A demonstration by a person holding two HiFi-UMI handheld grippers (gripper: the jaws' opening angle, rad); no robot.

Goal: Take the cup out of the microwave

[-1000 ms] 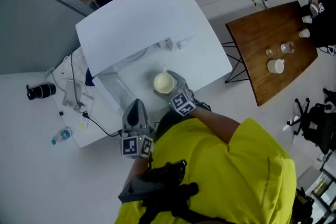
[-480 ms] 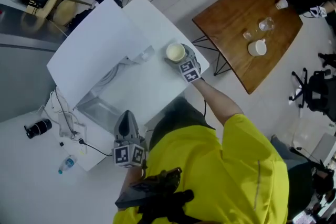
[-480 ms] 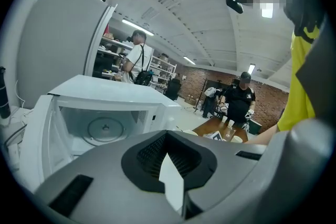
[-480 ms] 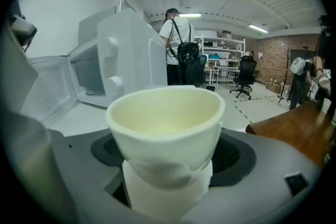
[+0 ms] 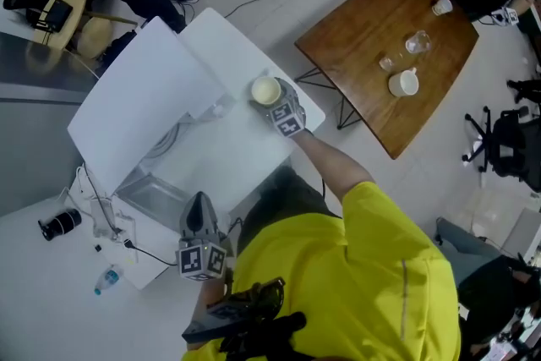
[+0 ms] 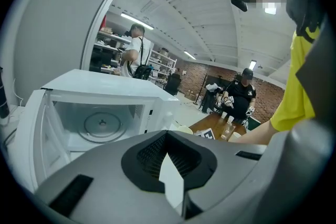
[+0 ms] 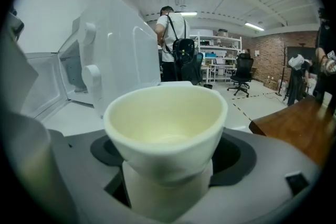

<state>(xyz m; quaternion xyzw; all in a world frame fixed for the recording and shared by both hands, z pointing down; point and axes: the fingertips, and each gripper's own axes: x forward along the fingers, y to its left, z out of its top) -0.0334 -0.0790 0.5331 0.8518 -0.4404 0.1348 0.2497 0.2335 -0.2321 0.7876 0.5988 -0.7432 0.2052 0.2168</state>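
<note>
A cream cup (image 5: 265, 90) (image 7: 165, 123) sits between the jaws of my right gripper (image 5: 276, 104) (image 7: 168, 186), which is shut on its lower body. The cup is upright and empty, held over the far right corner of the white table (image 5: 245, 152), outside the microwave. The white microwave (image 5: 139, 110) (image 6: 105, 113) (image 7: 118, 50) stands open, and its bare glass turntable (image 6: 102, 124) shows in the left gripper view. My left gripper (image 5: 199, 220) (image 6: 169, 165) hangs in front of the open door (image 5: 156, 197), shut, with nothing in it.
A brown wooden table (image 5: 372, 38) stands to the right with a white mug (image 5: 404, 84) and some glasses. Cables, a black cylinder (image 5: 59, 224) and a water bottle (image 5: 106, 279) lie left of the microwave. People stand in the background.
My right gripper has carried the cup right, away from the microwave to the table's far corner. The left gripper has drawn back a little and lower.
</note>
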